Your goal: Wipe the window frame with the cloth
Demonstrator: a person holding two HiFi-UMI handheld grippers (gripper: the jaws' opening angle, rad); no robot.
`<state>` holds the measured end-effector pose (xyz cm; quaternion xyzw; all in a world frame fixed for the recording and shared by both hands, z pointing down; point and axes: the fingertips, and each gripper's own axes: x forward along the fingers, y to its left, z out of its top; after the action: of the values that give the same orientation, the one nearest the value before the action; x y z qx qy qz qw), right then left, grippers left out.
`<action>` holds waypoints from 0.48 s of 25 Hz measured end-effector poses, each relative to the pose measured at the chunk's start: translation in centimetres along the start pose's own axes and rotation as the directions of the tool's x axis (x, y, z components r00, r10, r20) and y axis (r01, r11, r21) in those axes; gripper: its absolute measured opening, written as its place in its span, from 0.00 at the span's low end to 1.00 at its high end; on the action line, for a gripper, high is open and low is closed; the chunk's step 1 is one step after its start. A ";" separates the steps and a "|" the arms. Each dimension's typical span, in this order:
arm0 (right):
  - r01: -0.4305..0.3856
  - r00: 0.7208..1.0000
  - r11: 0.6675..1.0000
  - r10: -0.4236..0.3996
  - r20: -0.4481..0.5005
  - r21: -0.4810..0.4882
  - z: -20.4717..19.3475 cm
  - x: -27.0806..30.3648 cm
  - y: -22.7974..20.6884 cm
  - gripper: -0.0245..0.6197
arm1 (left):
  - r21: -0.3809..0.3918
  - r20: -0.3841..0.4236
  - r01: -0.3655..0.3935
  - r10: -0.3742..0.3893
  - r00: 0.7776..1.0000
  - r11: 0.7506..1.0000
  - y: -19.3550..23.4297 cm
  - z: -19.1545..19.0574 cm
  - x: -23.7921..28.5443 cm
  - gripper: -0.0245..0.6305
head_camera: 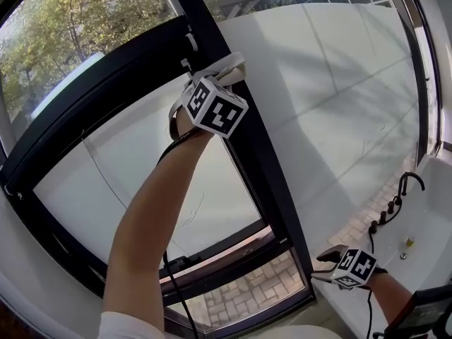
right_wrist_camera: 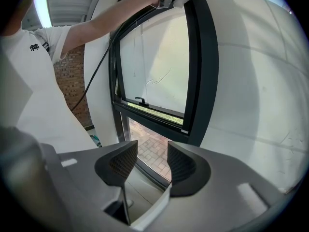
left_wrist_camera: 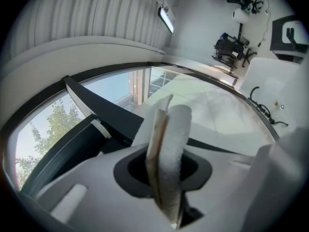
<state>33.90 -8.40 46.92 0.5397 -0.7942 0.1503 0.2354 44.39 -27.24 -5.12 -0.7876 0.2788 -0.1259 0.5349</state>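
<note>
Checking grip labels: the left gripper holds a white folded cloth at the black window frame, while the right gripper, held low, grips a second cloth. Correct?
No. The right gripper grips nothing: the right gripper view shows its jaws apart and empty. The left gripper does hold the white folded cloth at the black window frame.

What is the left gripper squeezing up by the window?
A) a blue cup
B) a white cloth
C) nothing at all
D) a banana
B: the left gripper has its jaws shut on a folded white cloth, held up at the dark window frame.
</note>
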 end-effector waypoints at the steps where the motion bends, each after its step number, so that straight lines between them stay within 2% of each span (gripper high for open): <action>1: -0.002 1.000 1.000 0.002 -0.002 0.001 0.0 0.0 0.0 0.34 | 0.002 0.002 0.005 -0.005 1.000 1.000 -0.7 -0.2 -0.1 0.18; 8: -0.016 1.000 1.000 0.016 -0.008 -0.007 0.5 0.9 0.7 0.34 | 0.020 -0.014 0.074 -0.074 0.997 0.997 -7.4 -2.9 -1.0 0.18; 12: -0.026 0.999 1.000 0.026 -0.019 -0.004 0.7 1.3 1.1 0.34 | 0.074 -0.024 0.094 -0.092 0.995 0.993 -12.0 -4.8 -1.4 0.18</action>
<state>32.38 -9.35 47.09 0.5272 -0.7994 0.1566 0.2421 44.52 -26.85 7.83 -0.7776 0.2423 -0.1693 0.5549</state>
